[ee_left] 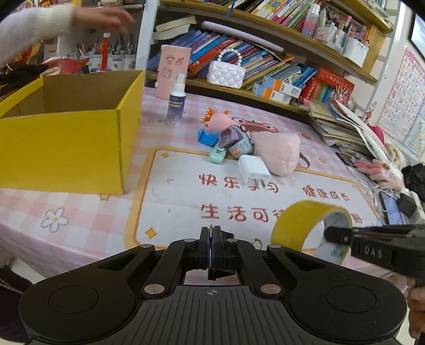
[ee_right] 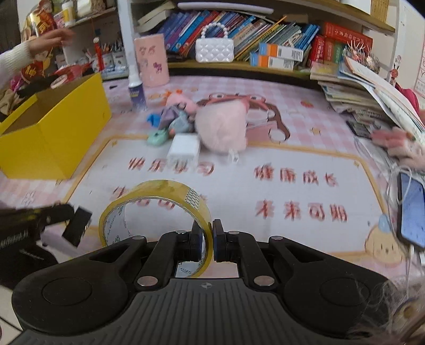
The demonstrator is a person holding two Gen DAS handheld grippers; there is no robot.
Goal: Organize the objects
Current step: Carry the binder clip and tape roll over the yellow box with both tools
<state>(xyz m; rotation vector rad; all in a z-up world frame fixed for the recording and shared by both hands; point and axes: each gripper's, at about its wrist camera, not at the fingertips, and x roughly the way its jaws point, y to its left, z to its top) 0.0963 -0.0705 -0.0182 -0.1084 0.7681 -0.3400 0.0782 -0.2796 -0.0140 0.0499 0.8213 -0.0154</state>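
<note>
A yellow tape roll (ee_right: 156, 212) stands on edge, lifted just above the mat, with my right gripper (ee_right: 209, 238) shut on its rim. In the left wrist view the same tape roll (ee_left: 302, 220) hangs at the lower right, held by the right gripper (ee_left: 338, 236). My left gripper (ee_left: 212, 242) is shut with nothing in it, near the table's front edge; its fingers (ee_right: 77, 225) show at the left of the right wrist view. An open yellow box (ee_left: 63, 148) stands at the left. A pile of small toys (ee_left: 228, 140), a white charger (ee_left: 253, 169) and a pink plush (ee_left: 279, 154) lie mid-table.
A spray bottle (ee_left: 175, 103), a pink canister (ee_left: 172, 71) and a white pearl-handled purse (ee_left: 226, 73) stand at the back by the bookshelves. Stacked books (ee_left: 342, 124) and a phone (ee_right: 411, 209) crowd the right edge. A person's hand (ee_left: 106, 16) reaches above the box; another hand (ee_left: 377, 169) rests at the right.
</note>
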